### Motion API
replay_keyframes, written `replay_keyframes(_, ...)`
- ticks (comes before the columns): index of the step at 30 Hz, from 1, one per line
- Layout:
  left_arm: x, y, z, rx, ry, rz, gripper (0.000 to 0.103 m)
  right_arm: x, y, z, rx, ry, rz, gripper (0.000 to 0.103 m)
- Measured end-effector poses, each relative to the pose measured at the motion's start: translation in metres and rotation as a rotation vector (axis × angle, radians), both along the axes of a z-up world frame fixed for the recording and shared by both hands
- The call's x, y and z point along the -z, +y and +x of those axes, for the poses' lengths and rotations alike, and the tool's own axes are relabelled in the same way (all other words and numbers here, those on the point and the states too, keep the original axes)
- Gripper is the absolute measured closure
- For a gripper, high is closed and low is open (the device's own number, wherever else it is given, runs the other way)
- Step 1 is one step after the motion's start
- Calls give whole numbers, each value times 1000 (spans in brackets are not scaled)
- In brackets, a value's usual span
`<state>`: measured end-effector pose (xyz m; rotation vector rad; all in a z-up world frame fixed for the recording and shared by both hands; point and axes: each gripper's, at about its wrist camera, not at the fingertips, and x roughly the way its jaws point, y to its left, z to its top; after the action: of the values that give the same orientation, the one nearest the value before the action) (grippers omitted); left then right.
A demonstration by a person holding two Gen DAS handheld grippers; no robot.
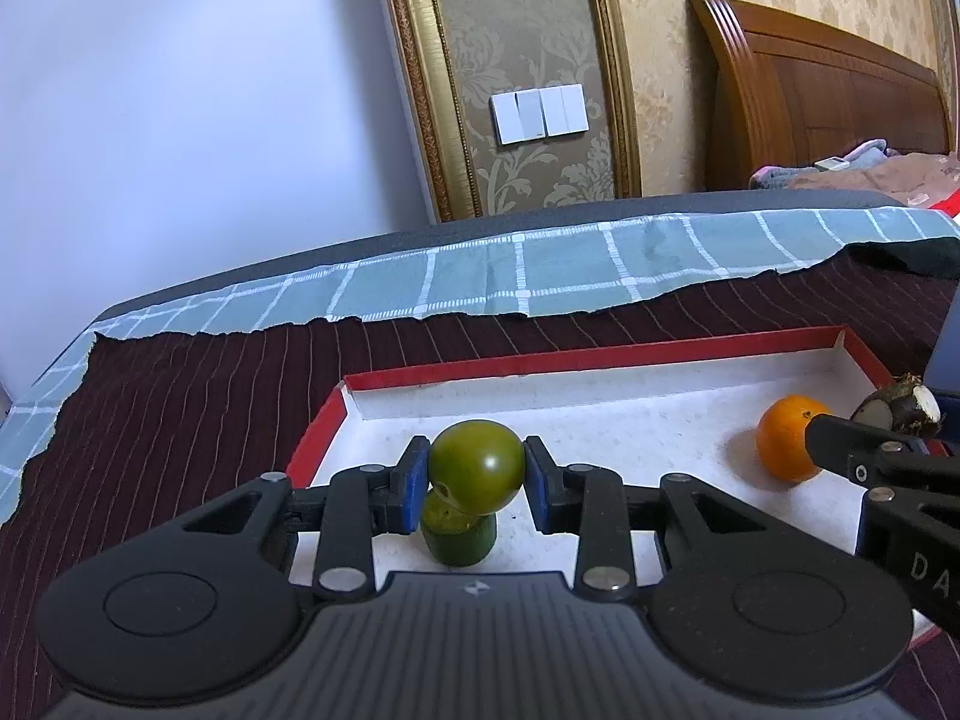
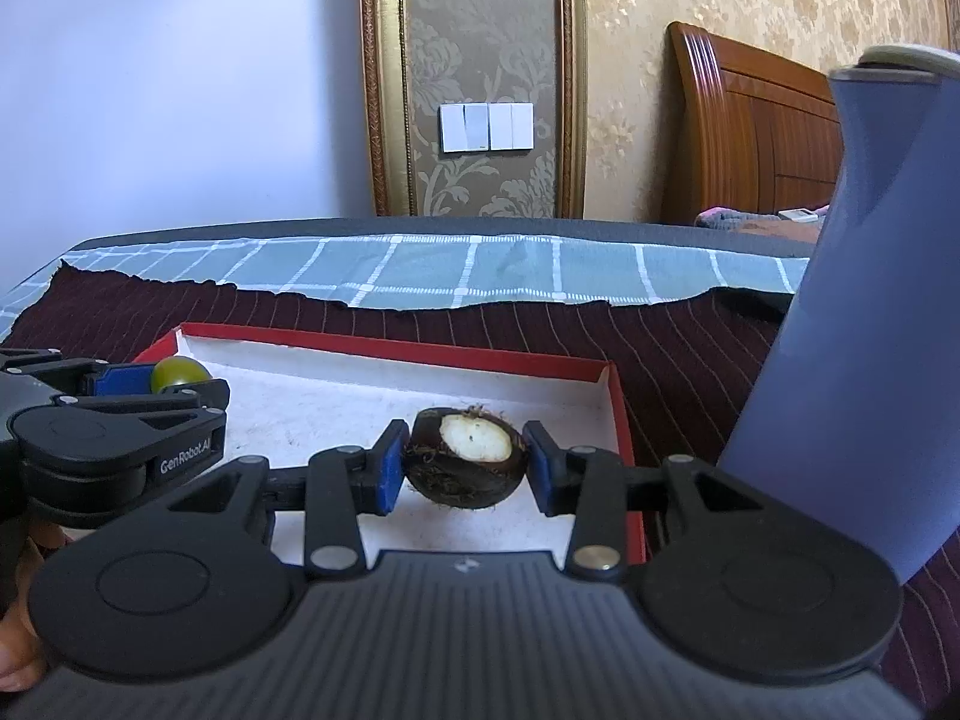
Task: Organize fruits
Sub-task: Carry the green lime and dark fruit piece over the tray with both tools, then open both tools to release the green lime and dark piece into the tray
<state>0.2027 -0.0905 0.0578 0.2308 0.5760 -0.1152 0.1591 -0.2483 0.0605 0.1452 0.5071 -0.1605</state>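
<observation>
The left gripper (image 1: 477,474) has its blue pads (image 1: 414,483) pressed on either side of a green tomato (image 1: 477,465), held above the white floor of the tray, with a second green fruit (image 1: 459,537) directly beneath it and touching or nearly touching its underside; whether the lower one rests on the tray floor cannot be told for sure. The right gripper (image 2: 465,459) is clamped on a dark brown, hairy root-like fruit with a cut white face (image 2: 468,459), held over the right part of the same tray, close to the near-right rim. From the left wrist view an orange (image 1: 786,438) sits on the tray floor toward the right end, just beside the tip of the right gripper and the brown fruit. The shallow red-rimmed tray (image 1: 600,357) has a low wall all round; its white floor is bare across the middle and along the far wall, giving free room between the two grippers and behind both held fruits. The left gripper stands near the tray's left wall, the right near its right wall. The tray lies on a dark maroon striped cloth (image 1: 180,396), whose ragged far edge overlaps a pale blue checked cloth (image 1: 540,276) running to the table's far edge. A tall blue-grey container (image 2: 870,330) stands just right of the tray, close to the right gripper's outer side.
</observation>
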Motion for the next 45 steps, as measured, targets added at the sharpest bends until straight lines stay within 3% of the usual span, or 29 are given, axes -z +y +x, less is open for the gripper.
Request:
replay_keyframes(39,6,-9,34,-21,44,-6,70,7,-7,45,36,58,13,64)
replay_keyframes(43,5,-10,33,-11,38,9,70,6,-7,45,43,53,3,45)
replay_keyframes(45,6,-10,33,-12,46,5,70,5,-7,43,47,48,-3,43)
